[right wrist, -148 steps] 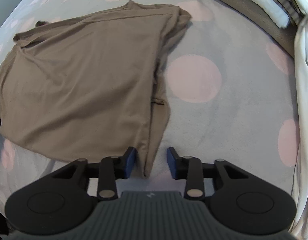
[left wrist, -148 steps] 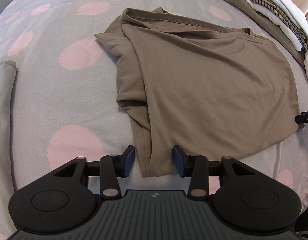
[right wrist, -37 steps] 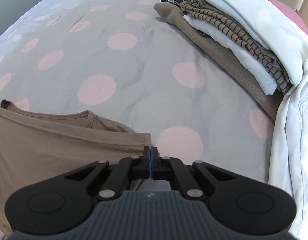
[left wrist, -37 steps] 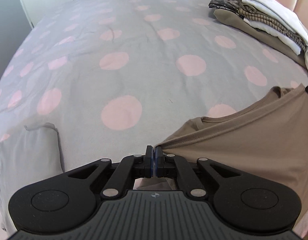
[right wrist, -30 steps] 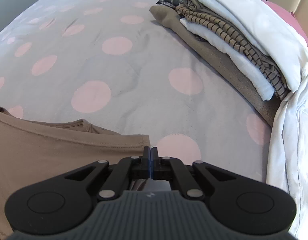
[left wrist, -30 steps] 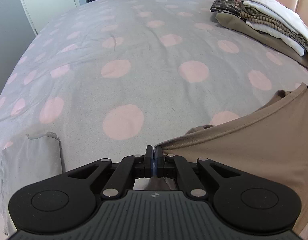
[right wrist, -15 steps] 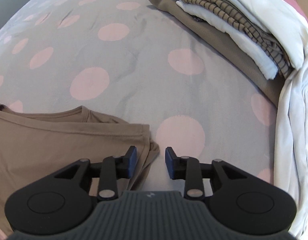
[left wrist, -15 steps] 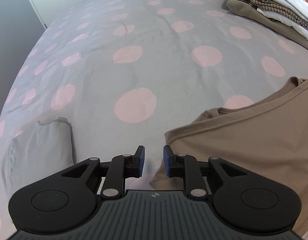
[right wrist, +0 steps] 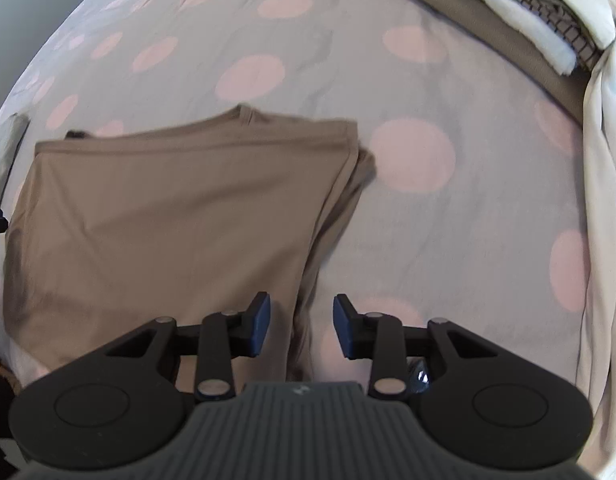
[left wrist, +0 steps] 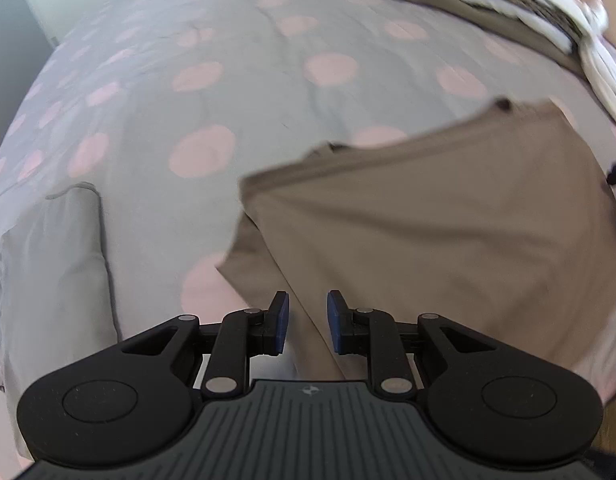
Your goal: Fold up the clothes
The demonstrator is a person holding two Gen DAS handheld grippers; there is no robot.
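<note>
Left to right then. Over at the bed's left edge, a grey folded cloth (left wrist: 56, 264), well apart from everything else. Next, the left gripper (left wrist: 307, 322), pointing steeply down, jaws just opened to a narrowish gap, pads clear of the fabric, hovering over the left fold edge of the brown t-shirt (left wrist: 448, 232). No grip there now. Shirt itself folded into a rough rectangle, flat on the grey duvet with pink dots (left wrist: 204, 80), close to the near edge of the bed. Long axis looks like side to side, gripper to gripper, though the fisheye makes that hard to call. Neckline end (right wrist: 244, 114) pointing away toward the far side of the bed, a bit of sleeve poking out at the far right corner. Then the right gripper (right wrist: 301, 326), jaws just opened noticeably wider, straddling the shirt's right fold edge, also not pinching. Far right corner of the bed: stack of folded clothes (right wrist: 508, 12), with a white cloth (right wrist: 604, 184) hanging down the right edge.
</note>
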